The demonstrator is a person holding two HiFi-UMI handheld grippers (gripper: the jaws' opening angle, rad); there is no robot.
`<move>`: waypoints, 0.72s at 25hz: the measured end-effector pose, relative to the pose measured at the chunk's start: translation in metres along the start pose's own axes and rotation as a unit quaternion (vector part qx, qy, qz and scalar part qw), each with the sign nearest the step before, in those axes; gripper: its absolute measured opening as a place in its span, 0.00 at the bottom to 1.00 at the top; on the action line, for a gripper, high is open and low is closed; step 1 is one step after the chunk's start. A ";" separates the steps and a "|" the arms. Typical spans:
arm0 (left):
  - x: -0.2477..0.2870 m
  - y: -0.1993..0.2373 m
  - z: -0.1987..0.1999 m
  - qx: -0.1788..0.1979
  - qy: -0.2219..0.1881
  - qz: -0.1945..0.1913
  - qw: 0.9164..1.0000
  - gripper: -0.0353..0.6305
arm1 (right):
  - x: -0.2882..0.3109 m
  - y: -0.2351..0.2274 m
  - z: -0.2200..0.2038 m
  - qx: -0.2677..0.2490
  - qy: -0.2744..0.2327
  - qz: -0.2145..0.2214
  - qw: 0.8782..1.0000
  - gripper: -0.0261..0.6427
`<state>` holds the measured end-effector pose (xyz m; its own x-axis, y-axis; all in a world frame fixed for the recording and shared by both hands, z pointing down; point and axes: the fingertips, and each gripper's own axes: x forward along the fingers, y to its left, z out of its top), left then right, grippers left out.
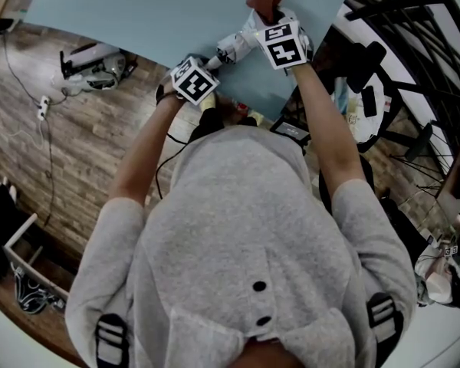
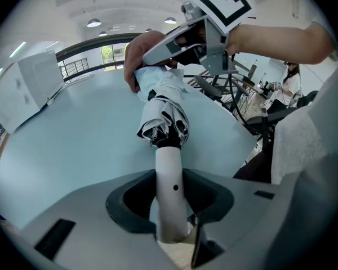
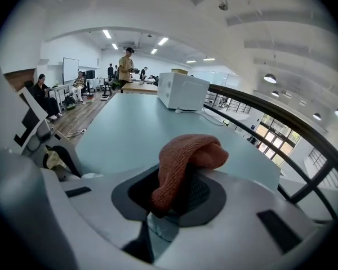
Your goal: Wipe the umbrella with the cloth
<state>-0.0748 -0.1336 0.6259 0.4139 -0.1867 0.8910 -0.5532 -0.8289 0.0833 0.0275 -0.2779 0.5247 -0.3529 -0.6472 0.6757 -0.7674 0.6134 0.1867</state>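
- The left gripper [image 2: 169,207] has its jaws clamped on the white handle [image 2: 170,184] of the folded umbrella [image 2: 164,117], which it holds in the air and points out over the pale blue tabletop [image 2: 73,139].
- From the head view, the umbrella [image 1: 234,46] hangs just inside the tabletop's [image 1: 138,14] near edge, bridging the two grippers.
- The right gripper [image 3: 177,198] is closed on a rust-red knitted cloth [image 3: 186,156], whose loose end flops over the top jaw.
- In the left gripper view, the cloth [image 2: 138,55] sits at the far end of the folded canopy and looks to be touching the pale fabric there, under the right gripper [image 2: 174,44].
- By the look of it, this is the wiping step, with the cloth working the umbrella's far end.
- The next move calls for dragging the cloth down the canopy towards the handle with steady pressure.
- The left grip must stay firm so the umbrella doesn't swing, and the handle probably needs turning to bring up unwiped folds.
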 end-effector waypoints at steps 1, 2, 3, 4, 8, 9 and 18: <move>0.000 0.000 0.001 -0.002 0.000 -0.003 1.000 0.28 | 0.000 0.000 0.000 0.001 0.001 0.001 1.000 0.16; 0.001 -0.001 0.001 -0.003 0.000 -0.005 1.000 0.28 | -0.001 -0.001 -0.001 0.003 0.001 0.002 1.000 0.16; 0.001 -0.001 0.000 -0.004 -0.001 -0.005 1.000 0.28 | -0.001 -0.001 -0.001 0.006 0.002 0.005 1.000 0.16; 0.001 -0.001 -0.001 -0.003 -0.001 -0.003 1.000 0.28 | -0.002 0.001 -0.001 0.010 0.003 0.009 1.000 0.16; 0.001 -0.001 -0.002 -0.002 -0.002 -0.001 1.000 0.28 | 0.000 0.009 -0.008 0.024 0.016 0.030 0.999 0.16; 0.001 -0.002 -0.002 -0.002 -0.002 -0.002 1.000 0.28 | 0.001 0.011 -0.009 0.025 0.019 0.035 0.999 0.16; 0.001 -0.001 -0.001 -0.002 0.000 -0.001 1.000 0.28 | 0.004 0.032 -0.012 0.027 0.036 0.075 0.996 0.16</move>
<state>-0.0743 -0.1323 0.6274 0.4144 -0.1858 0.8909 -0.5561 -0.8266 0.0863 0.0082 -0.2558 0.5417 -0.4281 -0.5149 0.7427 -0.7376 0.6740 0.0421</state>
